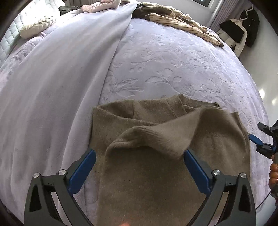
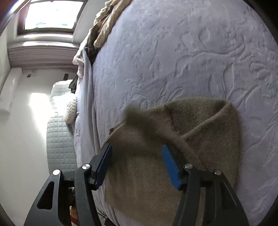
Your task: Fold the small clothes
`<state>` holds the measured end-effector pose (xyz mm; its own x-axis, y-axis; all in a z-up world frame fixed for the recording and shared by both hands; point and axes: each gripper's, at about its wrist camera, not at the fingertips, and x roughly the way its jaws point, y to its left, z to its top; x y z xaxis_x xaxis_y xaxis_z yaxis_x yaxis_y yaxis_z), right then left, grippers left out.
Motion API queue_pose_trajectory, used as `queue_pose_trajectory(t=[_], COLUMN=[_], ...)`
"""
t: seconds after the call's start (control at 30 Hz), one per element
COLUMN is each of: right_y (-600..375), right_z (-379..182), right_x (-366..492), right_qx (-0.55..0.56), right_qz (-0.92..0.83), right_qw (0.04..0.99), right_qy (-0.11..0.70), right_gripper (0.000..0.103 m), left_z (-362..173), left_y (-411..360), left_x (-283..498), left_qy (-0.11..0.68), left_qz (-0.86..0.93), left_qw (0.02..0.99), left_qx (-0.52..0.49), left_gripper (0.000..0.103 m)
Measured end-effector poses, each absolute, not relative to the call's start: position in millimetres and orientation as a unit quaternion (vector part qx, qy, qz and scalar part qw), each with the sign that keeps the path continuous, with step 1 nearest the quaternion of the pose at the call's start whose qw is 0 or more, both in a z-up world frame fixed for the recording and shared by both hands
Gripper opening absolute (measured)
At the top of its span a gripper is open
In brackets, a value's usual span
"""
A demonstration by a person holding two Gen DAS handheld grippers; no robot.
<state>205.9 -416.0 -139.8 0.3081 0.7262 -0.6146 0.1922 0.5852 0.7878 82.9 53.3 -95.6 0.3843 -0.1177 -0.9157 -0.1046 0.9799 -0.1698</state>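
Note:
A brown knit sweater (image 1: 156, 170) lies on the lilac embossed bed cover (image 1: 165, 60), with a sleeve (image 1: 166, 137) draped across its middle. My left gripper (image 1: 139, 153) is open, its blue fingers wide apart just above the sweater, and holds nothing. My right gripper (image 2: 137, 149) is open too, over the sweater (image 2: 147, 173) near the bed's edge; a blurred sleeve end (image 2: 139, 120) lies ahead of it. The right gripper also shows in the left wrist view (image 1: 260, 139) at the far right.
A smooth lilac blanket (image 1: 60, 87) covers the left of the bed. A striped beige garment (image 1: 182, 22), a pink garment (image 1: 100, 6) and a cream jacket (image 1: 36, 26) lie at the far side. Dark coats (image 1: 243, 29) hang by the wall. The bed cover also shows in the right wrist view (image 2: 191, 60).

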Motion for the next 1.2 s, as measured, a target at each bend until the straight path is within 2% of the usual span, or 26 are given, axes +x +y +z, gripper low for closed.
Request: queue_pose_trajectory(t=[0.07,0.1,0.17,0.4,0.67,0.93,1.2], right_y=[-411,-407,-401,-400,-398,-394,-372], right_z=[-140,-141,-147,-174,-172,-174,-151], right_x=[206,208,211,216,215,216,218], right_qx=[0.404,0.398,0.381,0.380,0.359,0.362,0.333], right_qz=[0.200,0.202,0.199,0.165,0.172,0.168,0.183], right_qw=[0.691,0.690,0.690,0.683,0.690,0.689,0.700], right_qy=[0.565,0.570,0.583,0.601,0.605,0.605,0.605], right_gripper=[0.050,0.050,0.050,0.050,0.050,0.053,0.057], left_z=[-97,-98,-106,-131,-142,-118,-114], left_y=[54,51,44,15,74,93,96], left_x=[83,84,87,118,159,127,72], left_qy=[0.561,0.566,0.579,0.572,0.546,0.559,0.582], left_qz=[-0.022,-0.037,-0.065,-0.051,0.070,0.060,0.017], left_qw=[0.819,0.812,0.796,0.810,0.825,0.825,0.805], left_qx=[-0.122,-0.137,-0.165,-0.120,-0.130,-0.059,-0.111], left_gripper=[0.101,0.101,0.101,0.101,0.101,0.101,0.101])
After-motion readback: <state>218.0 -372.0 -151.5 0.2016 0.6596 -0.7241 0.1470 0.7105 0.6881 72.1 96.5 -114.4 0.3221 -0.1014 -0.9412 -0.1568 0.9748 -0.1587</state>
